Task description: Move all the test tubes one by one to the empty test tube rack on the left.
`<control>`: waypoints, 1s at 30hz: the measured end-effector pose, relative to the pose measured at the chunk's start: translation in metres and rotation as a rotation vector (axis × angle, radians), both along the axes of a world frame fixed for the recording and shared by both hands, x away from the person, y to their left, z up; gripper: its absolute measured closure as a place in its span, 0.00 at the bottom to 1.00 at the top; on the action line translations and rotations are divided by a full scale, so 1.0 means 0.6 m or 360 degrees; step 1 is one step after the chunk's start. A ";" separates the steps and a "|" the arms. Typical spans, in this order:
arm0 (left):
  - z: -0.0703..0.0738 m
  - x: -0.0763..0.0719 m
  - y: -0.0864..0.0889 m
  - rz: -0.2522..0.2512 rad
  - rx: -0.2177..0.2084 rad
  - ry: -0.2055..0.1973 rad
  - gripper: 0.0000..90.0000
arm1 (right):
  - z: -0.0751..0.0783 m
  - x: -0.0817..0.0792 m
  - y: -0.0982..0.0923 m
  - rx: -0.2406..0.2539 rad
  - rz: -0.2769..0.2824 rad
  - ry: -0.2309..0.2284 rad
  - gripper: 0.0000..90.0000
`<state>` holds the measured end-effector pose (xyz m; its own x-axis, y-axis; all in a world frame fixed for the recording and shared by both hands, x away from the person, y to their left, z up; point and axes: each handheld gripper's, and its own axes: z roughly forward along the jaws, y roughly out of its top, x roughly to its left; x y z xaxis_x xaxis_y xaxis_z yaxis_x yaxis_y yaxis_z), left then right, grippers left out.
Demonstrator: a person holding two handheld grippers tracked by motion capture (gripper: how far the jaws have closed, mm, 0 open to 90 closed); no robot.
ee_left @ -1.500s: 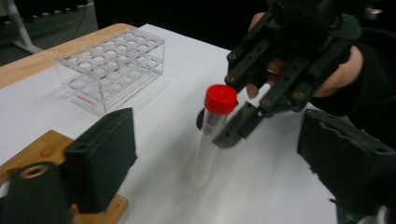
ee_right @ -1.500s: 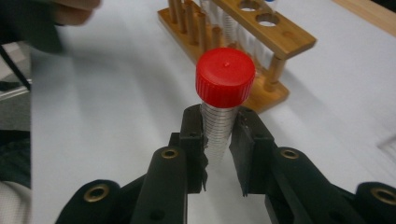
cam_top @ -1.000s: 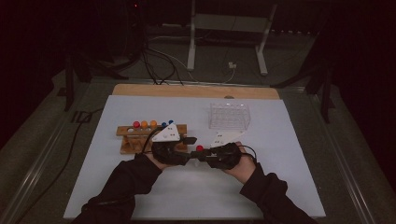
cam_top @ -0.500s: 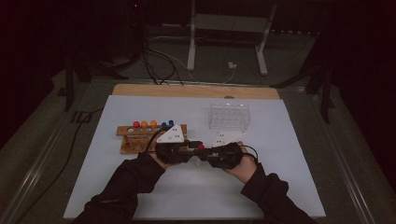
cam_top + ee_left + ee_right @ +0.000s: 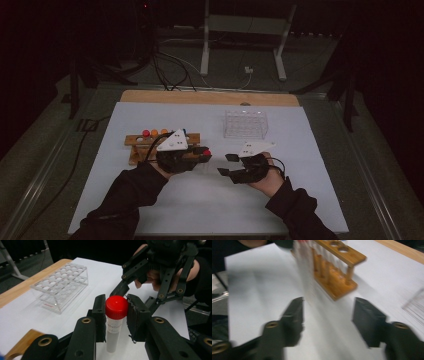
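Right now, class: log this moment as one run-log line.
left gripper: shut on tube | right gripper: jaws just opened, nothing between | clear rack: no tubes seen | wooden rack: behind left hand

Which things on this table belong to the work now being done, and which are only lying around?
In the work:
- red-capped tube, clamped in the left claw
- right claw, open, jaws just opening, nothing between them
- clear rack
- wooden rack with more capped tubes

Lying around:
- cables and metal stand behind the table
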<state>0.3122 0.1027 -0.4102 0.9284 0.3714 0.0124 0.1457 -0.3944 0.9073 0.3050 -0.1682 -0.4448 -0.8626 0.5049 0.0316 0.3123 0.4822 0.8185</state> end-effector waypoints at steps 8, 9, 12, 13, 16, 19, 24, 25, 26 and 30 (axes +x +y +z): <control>0.026 -0.004 0.062 0.0135 -0.0035 -0.0041 0.80 | -0.013 0.002 -0.027 0.0003 -0.0113 0.0056 0.04; 0.029 -0.005 0.071 0.0153 -0.0033 -0.0049 0.80 | -0.014 0.003 -0.030 0.0012 -0.0103 0.0069 0.02; 0.038 -0.008 0.098 0.0212 -0.0054 -0.0065 0.80 | -0.016 0.002 -0.040 0.0034 -0.0106 0.0080 0.00; 0.041 -0.009 0.108 0.0233 -0.0059 -0.0071 0.80 | -0.016 0.001 -0.042 0.0023 -0.0113 0.0071 0.00; 0.052 -0.012 0.136 0.0303 -0.0068 -0.0096 0.80 | -0.018 0.002 -0.047 0.0034 -0.0131 0.0062 0.00; 0.066 -0.016 0.167 0.0376 -0.0079 -0.0126 0.80 | -0.020 0.002 -0.050 0.0051 -0.0144 0.0056 0.00; 0.089 -0.019 0.221 0.0527 -0.0103 -0.0183 0.80 | -0.019 0.002 -0.050 0.0071 -0.0153 0.0037 0.00; 0.092 -0.019 0.232 0.0555 -0.0108 -0.0188 0.80 | -0.019 0.001 -0.050 0.0065 -0.0154 0.0027 0.00; 0.095 -0.018 0.243 0.0584 -0.0112 -0.0195 0.80 | -0.019 0.001 -0.050 0.0070 -0.0150 0.0030 0.00; 0.097 -0.010 0.274 0.0693 -0.0117 -0.0201 0.80 | -0.019 0.000 -0.048 0.0079 -0.0136 0.0033 0.00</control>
